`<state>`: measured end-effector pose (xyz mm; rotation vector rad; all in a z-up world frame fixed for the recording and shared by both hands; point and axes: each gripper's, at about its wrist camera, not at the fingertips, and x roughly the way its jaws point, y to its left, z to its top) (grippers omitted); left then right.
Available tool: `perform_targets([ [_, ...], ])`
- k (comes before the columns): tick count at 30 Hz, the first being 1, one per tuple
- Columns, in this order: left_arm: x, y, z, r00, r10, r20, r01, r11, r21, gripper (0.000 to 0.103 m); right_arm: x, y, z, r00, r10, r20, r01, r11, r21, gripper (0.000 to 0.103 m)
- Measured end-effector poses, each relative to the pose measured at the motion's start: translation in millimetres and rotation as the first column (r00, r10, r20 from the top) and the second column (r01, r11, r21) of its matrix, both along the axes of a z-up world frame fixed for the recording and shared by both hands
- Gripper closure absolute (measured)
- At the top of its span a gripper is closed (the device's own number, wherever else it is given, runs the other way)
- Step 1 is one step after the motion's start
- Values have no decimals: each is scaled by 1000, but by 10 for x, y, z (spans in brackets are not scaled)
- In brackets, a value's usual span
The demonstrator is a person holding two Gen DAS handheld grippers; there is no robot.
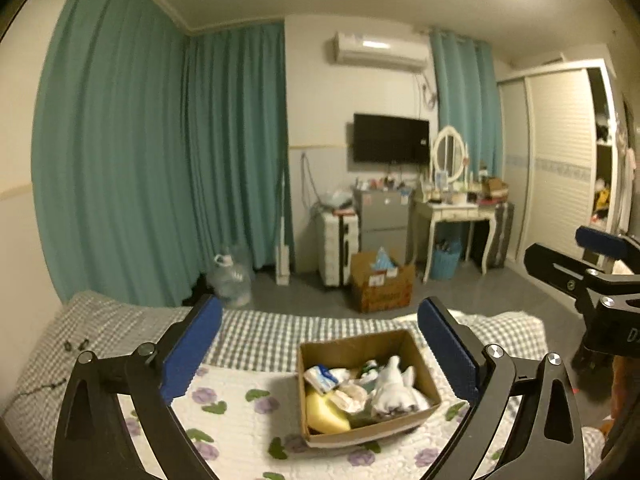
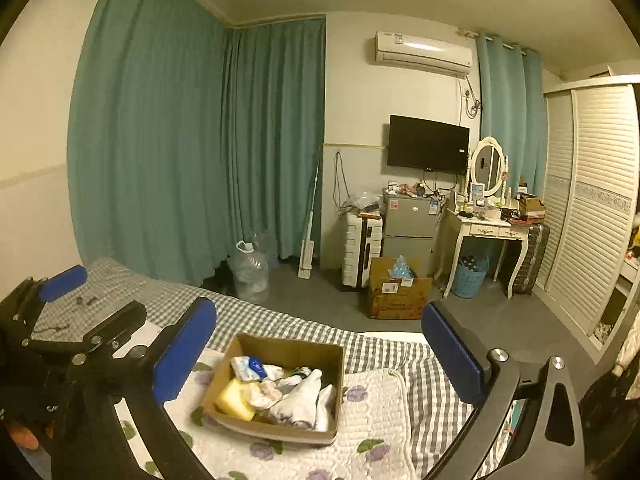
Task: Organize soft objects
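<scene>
**Status: Both Grippers Raised Above the Sorting Box**

The cardboard box [image 1: 368, 388] sits on the floral quilt [image 1: 240, 412] of the bed and holds the soft objects: a yellow sponge [image 1: 326, 414], white socks [image 1: 394, 390], and a tissue pack [image 1: 320, 376]. The left gripper [image 1: 320, 356] hangs above the box, jaws spread wide, holding nothing. The right gripper [image 2: 320, 356] hangs above the box likewise, wide and empty.

**Hazards**
- The box is light and rests on yielding bedding; a finger pressing its rim will likely tip or slide it.
- The items lie tangled together; a closure on one sock may drag out neighbours.
- The two grippers hang near each other above the box; simultaneous descent risks collision.

**Surroundings**
Beyond the box lie a checked bedsheet [image 1: 280, 332], grey floor, teal curtains [image 1: 160, 160], a second carton [image 1: 382, 284], a small fridge [image 1: 382, 216], a dressing table [image 1: 456, 212], and a wall television [image 1: 390, 138].
</scene>
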<state>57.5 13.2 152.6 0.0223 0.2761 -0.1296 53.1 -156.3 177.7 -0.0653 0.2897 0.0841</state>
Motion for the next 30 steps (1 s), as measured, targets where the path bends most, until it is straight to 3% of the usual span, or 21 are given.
perform_targets([
  [6, -226, 27, -221, 998, 45, 45, -45, 999, 7, 0, -321, 18, -167, 999, -3, 43, 3, 1000, 1, 0],
  [12, -205, 73, -850, 996, 86, 22, -86, 996, -8, 0, -249, -116, -933, 999, -6, 42, 4, 998, 65, 0],
  [16, -14, 92, -1389, 990, 138, 2, -138, 990, 20, 0, -48, -128, -1568, 998, -28, 49, 25, 998, 56, 0],
  [19, 100, 134, -1656, 990, 137, -33, -137, 991, 8, 0, 161, -89, -1855, 999, -37, -6, 37, 999, 4, 0],
  [24, 65, 153, -1819, 985, 171, -34, -170, 985, 30, 0, 257, -109, -2028, 997, -16, -70, 19, 999, 38, 0],
  [30, 9, 130, -1829, 985, 173, -25, -172, 984, 33, 0, 234, -31, -2052, 997, -6, -76, 8, 1000, 26, 0],
])
